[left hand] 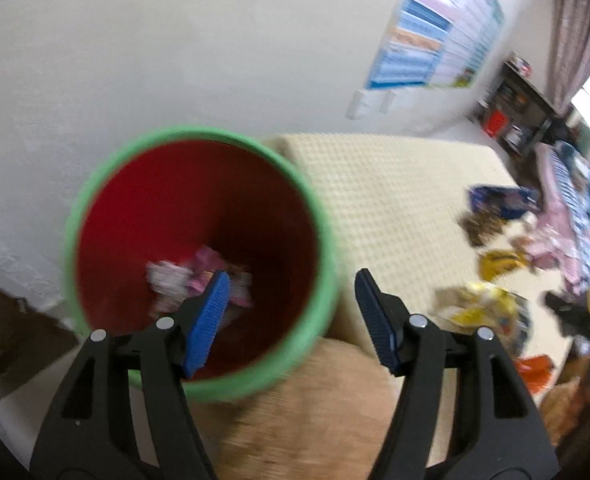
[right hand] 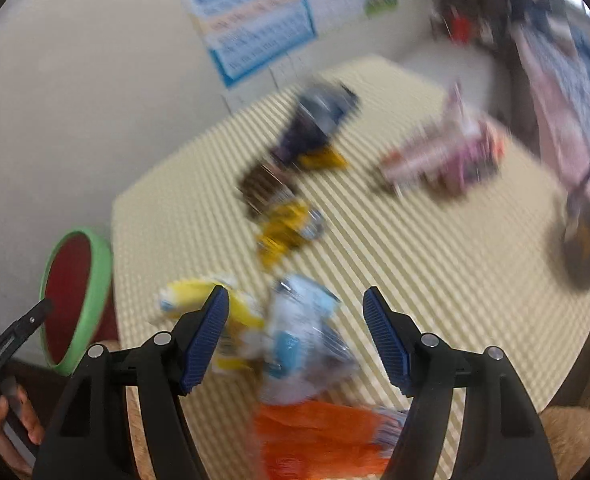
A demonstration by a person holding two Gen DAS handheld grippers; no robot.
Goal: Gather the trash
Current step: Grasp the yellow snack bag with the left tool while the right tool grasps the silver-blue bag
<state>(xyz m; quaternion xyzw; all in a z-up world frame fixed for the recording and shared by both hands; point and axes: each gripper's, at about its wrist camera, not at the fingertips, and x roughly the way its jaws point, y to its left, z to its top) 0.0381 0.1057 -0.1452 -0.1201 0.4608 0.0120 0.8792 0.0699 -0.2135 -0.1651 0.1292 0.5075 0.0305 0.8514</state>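
Note:
A red bin with a green rim [left hand: 199, 160] stands left of a cream textured mat [left hand: 395, 208]; it also shows in the right wrist view [right hand: 95, 280]. Crumpled pink and white wrappers [left hand: 199, 280] lie at its bottom. My left gripper [left hand: 291, 300] is open and empty above the bin's right rim. My right gripper [right hand: 295, 320] is open and empty above the mat [right hand: 455, 280], over a white and blue wrapper [right hand: 299, 320]. A yellow wrapper [right hand: 199, 292], an orange wrapper [right hand: 315, 436], a yellow and black wrapper [right hand: 287, 228], a dark blue packet [right hand: 319, 120] and a pink packet [right hand: 447, 156] lie around it.
A white wall with a blue poster [left hand: 435, 28] rises behind the mat. A dark shelf [left hand: 515, 112] stands at the far right. Patterned cloth [left hand: 575, 208] lies along the mat's right side. A hand holding the left gripper [right hand: 11, 412] shows at the lower left.

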